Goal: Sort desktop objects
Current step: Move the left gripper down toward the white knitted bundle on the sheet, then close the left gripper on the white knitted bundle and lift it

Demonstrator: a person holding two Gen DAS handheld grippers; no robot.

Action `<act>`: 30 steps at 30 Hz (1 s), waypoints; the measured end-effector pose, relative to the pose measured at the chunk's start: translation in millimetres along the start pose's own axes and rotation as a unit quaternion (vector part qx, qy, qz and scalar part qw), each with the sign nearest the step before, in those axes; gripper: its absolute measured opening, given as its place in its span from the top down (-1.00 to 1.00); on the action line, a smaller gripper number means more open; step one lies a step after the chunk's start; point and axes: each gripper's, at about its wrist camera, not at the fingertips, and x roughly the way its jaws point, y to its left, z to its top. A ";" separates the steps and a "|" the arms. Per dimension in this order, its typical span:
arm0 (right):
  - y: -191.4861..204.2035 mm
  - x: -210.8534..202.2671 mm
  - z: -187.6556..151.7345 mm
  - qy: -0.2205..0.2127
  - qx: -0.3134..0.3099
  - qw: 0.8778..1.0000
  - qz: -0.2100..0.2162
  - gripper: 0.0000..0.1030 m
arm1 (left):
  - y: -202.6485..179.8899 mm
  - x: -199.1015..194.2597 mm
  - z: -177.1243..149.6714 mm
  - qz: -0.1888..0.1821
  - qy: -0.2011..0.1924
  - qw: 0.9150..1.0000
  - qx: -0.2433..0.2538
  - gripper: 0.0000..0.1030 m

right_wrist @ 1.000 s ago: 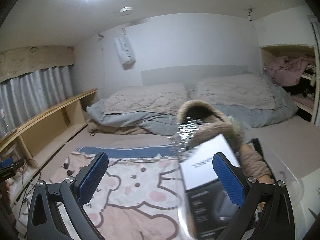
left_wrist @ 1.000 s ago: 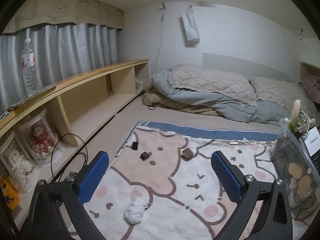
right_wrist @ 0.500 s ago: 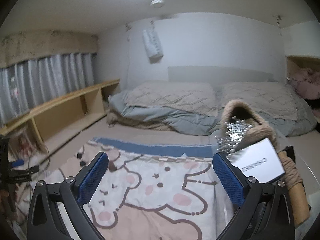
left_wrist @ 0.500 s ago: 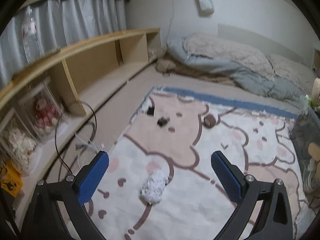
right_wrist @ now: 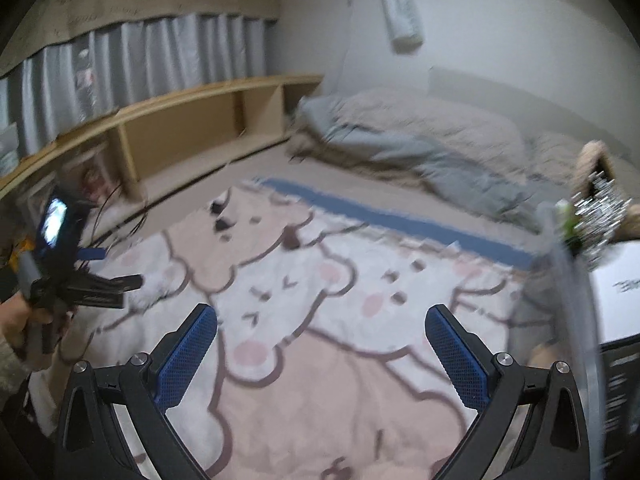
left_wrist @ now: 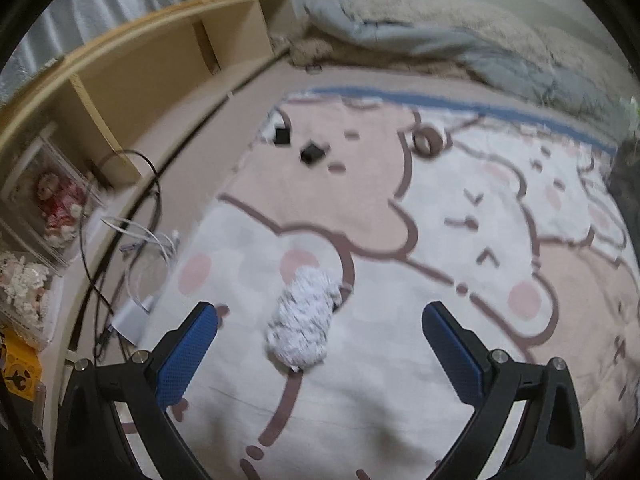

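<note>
While left tool (left_wrist: 320, 328) hangs w/ fingers spread wide, the white fluffy puff (left_wrist: 302, 322) lies on the bear blanket (left_wrist: 440, 360) btwn them, nearer the left finger. Looks light, soft, squashy; pinch across its middle. Vs 0.5 s ago: puff closer, larger. Right tool (right_wrist: 322, 330) also spread, empty, over the blanket.
</note>
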 end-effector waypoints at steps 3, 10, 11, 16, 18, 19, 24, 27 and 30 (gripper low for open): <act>7.5 17.5 -11.8 0.036 0.006 0.999 0.022 -1.00 | -2.3 14.3 -6.6 0.002 0.020 1.000 0.004 -1.00; 25.4 59.8 -47.2 0.116 -0.035 0.992 0.024 -1.00 | -2.8 43.8 -23.0 0.000 0.058 0.998 0.014 -1.00; 26.9 63.7 -51.0 0.123 -0.040 0.991 0.022 -1.00 | -3.3 47.7 -25.5 0.001 0.062 0.998 0.018 -1.00; 35.4 84.5 -71.9 0.167 -0.050 0.984 0.028 -1.00 | 2.6 65.0 -37.9 0.001 0.087 0.996 0.018 -1.00; 39.2 91.5 -79.7 0.179 -0.054 0.982 0.037 -1.00 | 6.8 72.5 -43.7 -0.013 0.103 0.995 0.010 -1.00; 40.9 93.8 -82.6 0.183 -0.058 0.981 0.038 -1.00 | 10.0 75.7 -47.1 -0.026 0.109 0.994 0.002 -1.00; 47.1 105.6 -97.8 0.208 -0.079 0.974 0.037 -1.00 | 18.4 75.9 -51.0 -0.056 0.116 0.992 -0.019 -1.00; 47.5 113.2 -105.5 0.232 -0.088 0.968 0.042 -1.00 | 26.0 73.6 -46.6 -0.087 0.130 0.987 -0.047 -1.00; 46.3 117.4 -113.3 0.248 -0.093 0.963 0.049 -1.00 | 37.5 70.3 -42.2 -0.142 0.138 0.974 -0.107 -1.00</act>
